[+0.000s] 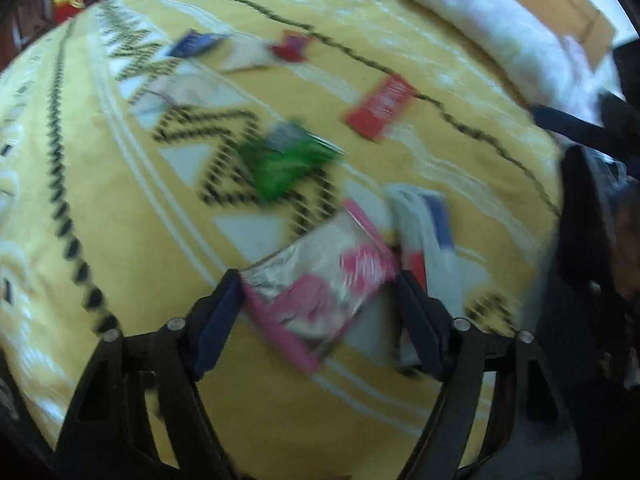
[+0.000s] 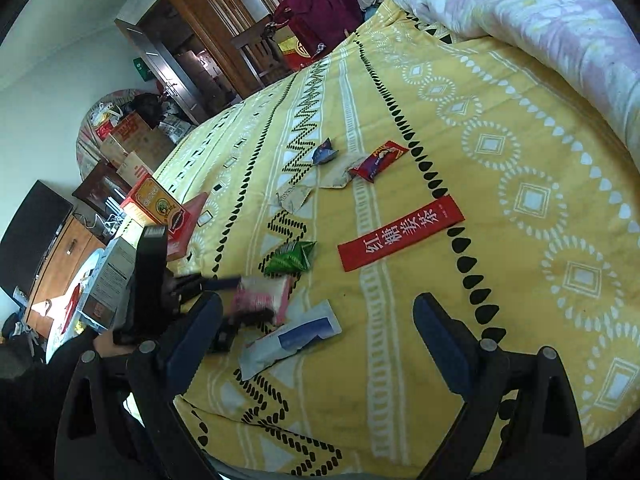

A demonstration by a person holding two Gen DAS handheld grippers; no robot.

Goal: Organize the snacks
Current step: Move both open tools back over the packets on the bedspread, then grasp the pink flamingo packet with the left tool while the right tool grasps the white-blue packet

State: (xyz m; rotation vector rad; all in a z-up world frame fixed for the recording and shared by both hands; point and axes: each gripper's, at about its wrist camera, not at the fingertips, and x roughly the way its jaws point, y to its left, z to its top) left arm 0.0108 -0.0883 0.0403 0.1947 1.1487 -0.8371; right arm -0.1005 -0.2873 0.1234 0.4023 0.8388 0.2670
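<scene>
Several snack packets lie on the yellow patterned bedspread (image 2: 500, 280). My left gripper (image 1: 318, 280) points down at a pink and silver packet (image 1: 320, 292); its blue pads meet the packet's two edges, though this view is blurred. From the right wrist view the left gripper (image 2: 244, 298) straddles the same pink packet (image 2: 262, 296). My right gripper (image 2: 320, 336) stands open above the bed, with a white and blue packet (image 2: 296, 340) lying under it near its left finger. Farther out lie a green packet (image 2: 292, 258), a long red sachet (image 2: 400, 238), a small red packet (image 2: 378, 160) and a small blue packet (image 2: 324, 151).
Crumpled paper wrappers (image 2: 336, 172) lie among the snacks. An orange box (image 2: 154, 204) and other cartons stand at the bed's left edge. A rolled quilt (image 2: 520, 12) runs along the far right. A person's hand (image 2: 108, 344) holds the left gripper.
</scene>
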